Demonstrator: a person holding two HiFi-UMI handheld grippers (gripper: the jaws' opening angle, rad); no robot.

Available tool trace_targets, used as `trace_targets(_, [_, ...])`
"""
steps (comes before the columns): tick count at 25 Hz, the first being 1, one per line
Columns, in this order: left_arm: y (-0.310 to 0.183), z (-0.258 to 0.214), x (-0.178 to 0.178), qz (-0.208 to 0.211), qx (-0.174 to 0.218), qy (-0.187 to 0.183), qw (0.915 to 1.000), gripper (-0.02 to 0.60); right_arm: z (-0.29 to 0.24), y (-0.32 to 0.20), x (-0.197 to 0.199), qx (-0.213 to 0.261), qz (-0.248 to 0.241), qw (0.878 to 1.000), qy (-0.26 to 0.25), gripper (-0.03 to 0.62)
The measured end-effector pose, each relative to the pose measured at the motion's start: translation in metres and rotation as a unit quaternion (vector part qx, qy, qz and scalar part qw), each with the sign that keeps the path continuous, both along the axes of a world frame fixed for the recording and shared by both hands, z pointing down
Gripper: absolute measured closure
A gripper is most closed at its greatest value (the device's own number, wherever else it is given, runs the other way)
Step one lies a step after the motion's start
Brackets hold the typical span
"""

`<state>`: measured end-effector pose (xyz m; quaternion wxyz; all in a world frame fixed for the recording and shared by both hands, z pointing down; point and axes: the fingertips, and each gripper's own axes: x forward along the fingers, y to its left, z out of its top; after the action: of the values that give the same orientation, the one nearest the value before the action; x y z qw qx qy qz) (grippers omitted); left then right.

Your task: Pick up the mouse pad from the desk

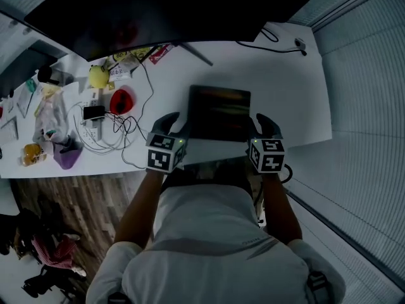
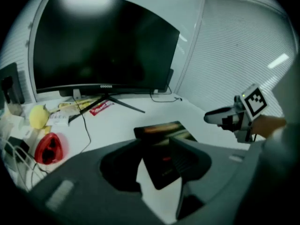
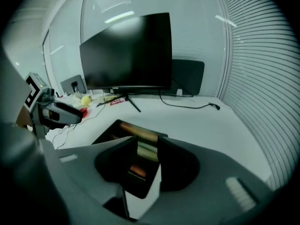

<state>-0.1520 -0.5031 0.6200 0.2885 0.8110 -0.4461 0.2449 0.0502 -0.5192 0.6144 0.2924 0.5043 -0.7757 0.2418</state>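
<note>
The dark mouse pad (image 1: 219,111) lies flat on the white desk (image 1: 288,87), close to its near edge and in front of the foot of the big curved monitor (image 1: 158,11); in the head view the left gripper (image 1: 175,124) sits at the pad's near left corner and the right gripper (image 1: 261,125) at its near right corner, each pointing forward and down; in the left gripper view the left gripper (image 2: 157,148) has its jaws apart, with a corner of the mouse pad (image 2: 161,129) showing in the gap and neither pad pressing on it; the right gripper view shows the same for the right gripper (image 3: 144,146), jaws parted over the near edge of the mouse pad (image 3: 140,134); whether either jaw touches the pad I cannot tell; off to the left on the desk lie a red object (image 1: 121,100), a yellow object (image 1: 98,76) and a tangle of cables (image 1: 117,132), well apart from the pad.
</note>
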Motion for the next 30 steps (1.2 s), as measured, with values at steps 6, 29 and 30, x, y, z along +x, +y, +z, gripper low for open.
trace_targets(6, [0.002, 0.077, 0.009, -0.004, -0.084, -0.085, 0.9928, 0.368, 0.089, 0.014, 0.006, -0.1, -0.034, 0.994, 0.031, 0.368])
trace_targets(29, [0.011, 0.111, 0.027, -0.054, -0.155, -0.129, 0.9779, 0.408, 0.117, 0.021, 0.002, -0.157, 0.011, 0.988, -0.012, 0.447])
trace_targets(30, [0.012, 0.113, 0.029, -0.052, -0.154, -0.131, 0.978, 0.41, 0.117, 0.022, 0.001, -0.159, 0.014, 0.987, -0.015, 0.461])
